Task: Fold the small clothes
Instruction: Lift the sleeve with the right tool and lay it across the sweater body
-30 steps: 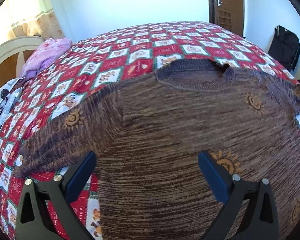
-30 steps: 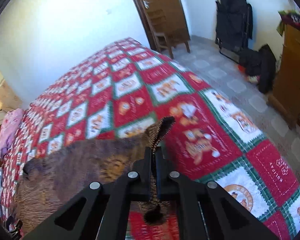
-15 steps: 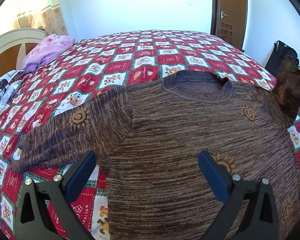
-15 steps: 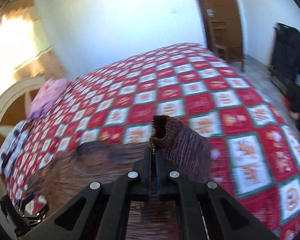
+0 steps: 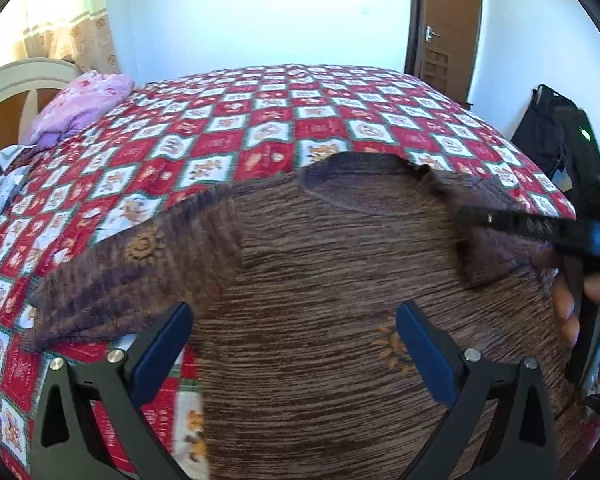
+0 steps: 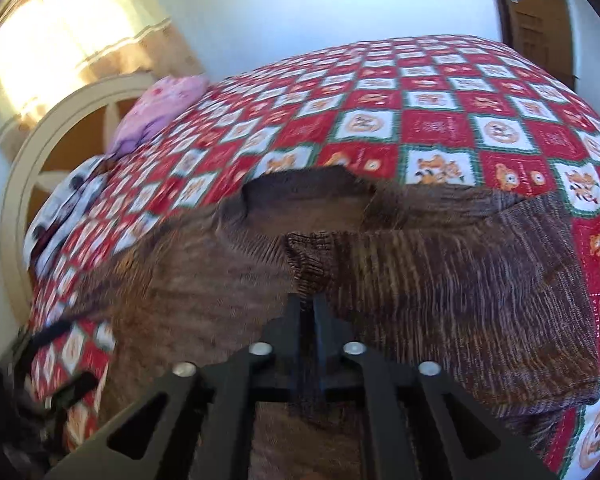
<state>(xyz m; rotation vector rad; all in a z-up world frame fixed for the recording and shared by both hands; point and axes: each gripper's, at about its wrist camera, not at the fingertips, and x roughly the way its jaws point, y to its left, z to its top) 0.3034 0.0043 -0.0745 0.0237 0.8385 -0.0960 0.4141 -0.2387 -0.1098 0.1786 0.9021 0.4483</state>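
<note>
A brown knit sweater (image 5: 320, 272) with small orange sun motifs lies spread on the bed. Its left sleeve (image 5: 112, 276) lies flat out to the left. My left gripper (image 5: 292, 344) is open and empty, just above the sweater's lower body. My right gripper (image 6: 310, 304) is shut on the cuff (image 6: 308, 256) of the right sleeve (image 6: 460, 280), holding it folded inward over the sweater's chest. In the left wrist view the right gripper (image 5: 464, 216) comes in from the right edge, holding the sleeve above the body.
The bed carries a red, white and green patterned quilt (image 5: 260, 120). A pink bundle of cloth (image 5: 80, 108) lies by the white headboard (image 5: 20, 80) at far left. A brown door (image 5: 444, 28) and black bags (image 5: 548, 132) stand beyond the bed's right side.
My right gripper has carried the right sleeve's cuff from the bed's right edge leftward over the sweater's chest. My left gripper has stayed open over the lower body.
</note>
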